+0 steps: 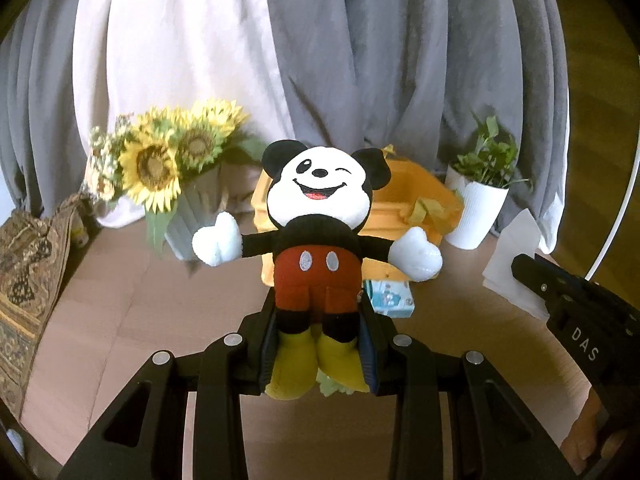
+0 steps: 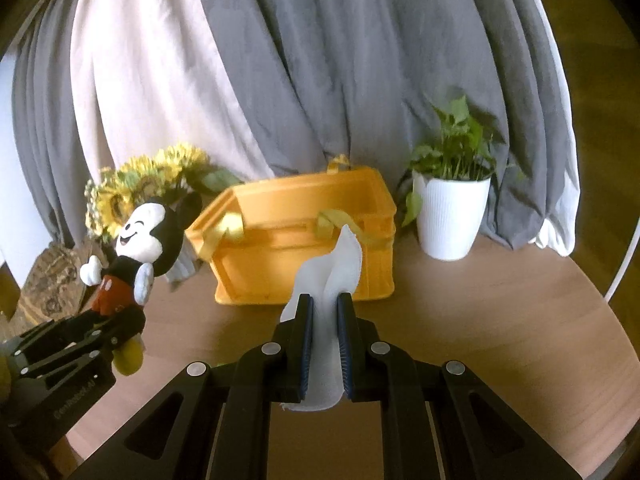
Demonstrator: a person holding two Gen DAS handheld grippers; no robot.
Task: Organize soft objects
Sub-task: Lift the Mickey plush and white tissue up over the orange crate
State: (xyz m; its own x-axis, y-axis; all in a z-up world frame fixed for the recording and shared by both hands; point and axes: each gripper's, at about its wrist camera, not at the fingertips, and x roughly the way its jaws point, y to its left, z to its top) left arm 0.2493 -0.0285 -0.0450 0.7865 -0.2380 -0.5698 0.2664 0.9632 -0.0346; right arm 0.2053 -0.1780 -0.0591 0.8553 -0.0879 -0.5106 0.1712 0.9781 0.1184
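L gripper [image 1: 318, 344]: fingers clenched on the mouse plush [image 1: 320, 216] at its legs/hips, one pad each side; yellow shoes poke out below the pads.
Mouse plush: upright, facing the L cam, arms spread, white gloves out to both sides; held clear of the bench [image 1: 120, 320]. In R view it sits at far left, in front of the sunflowers, w/ the L gripper under it.
R gripper [image 2: 324, 344]: fingers clenched on a white cloth [image 2: 340, 264]; cloth pinched between the blue pads, upper end sticks up past the tips, lower end hangs out behind them.
White cloth: in R cam it stands in front of the orange bin's near wall; can't tell if it touches. In L view a white cloth edge shows at far right by the R gripper's black body.
Orange bin [image 2: 304, 240]: open top, yellow strap handles, on the bench mid-back, between sunflowers and plant pot.
Sunflowers [image 1: 160, 160]: bunch in a grey ribbed vase, left of bin.
Plant pot [image 2: 450, 216]: white ribbed, green leaves, right of bin, near it but apart.
Small box [image 1: 390, 298]: pale blue/white print, on bench just in front of the bin, partly behind the plush.
Patterned fabric [image 1: 28, 264]: far left edge of bench.
Backdrop: grey + white curtains [image 2: 320, 60] behind everything.
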